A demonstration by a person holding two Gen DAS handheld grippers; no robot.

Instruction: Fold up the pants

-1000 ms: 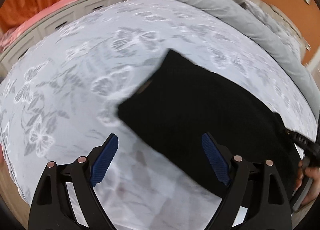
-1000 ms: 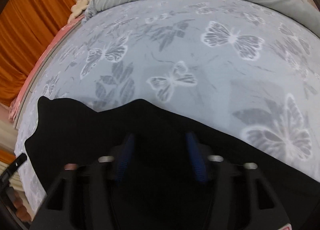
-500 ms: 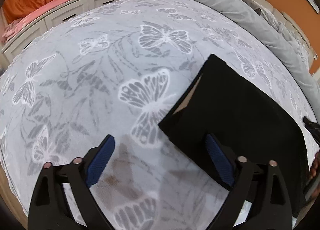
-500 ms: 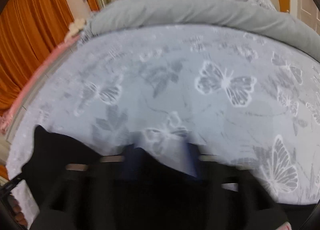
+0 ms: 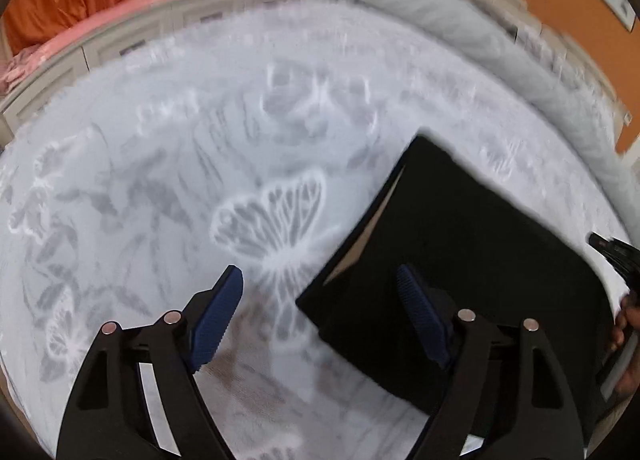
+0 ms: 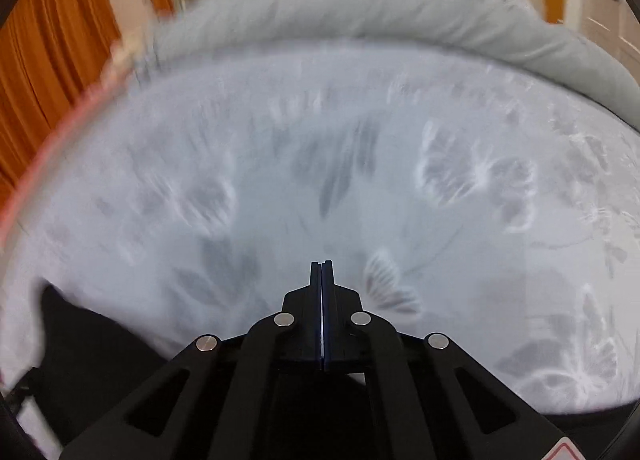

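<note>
The black pants (image 5: 460,260) lie folded into a flat rectangle on the butterfly-print bed cover (image 5: 200,179), right of centre in the left wrist view. My left gripper (image 5: 324,296) is open and empty above the folded pants' near left corner; its right finger is over the cloth. In the right wrist view the pants (image 6: 88,344) show as a dark patch at the lower left, below and behind the fingers. My right gripper (image 6: 321,266) is shut with nothing between its pads, raised above the bed. Both views are blurred.
A rolled grey duvet (image 6: 360,23) lies along the far side of the bed. Orange curtains (image 6: 52,71) hang at the left. A pink-topped white unit (image 5: 100,39) stands beside the bed. The other gripper and hand (image 5: 620,300) show at the right edge.
My right gripper has let go of the pants, risen off them and closed empty. My left gripper has drawn back a little from the folded pants and stays open.
</note>
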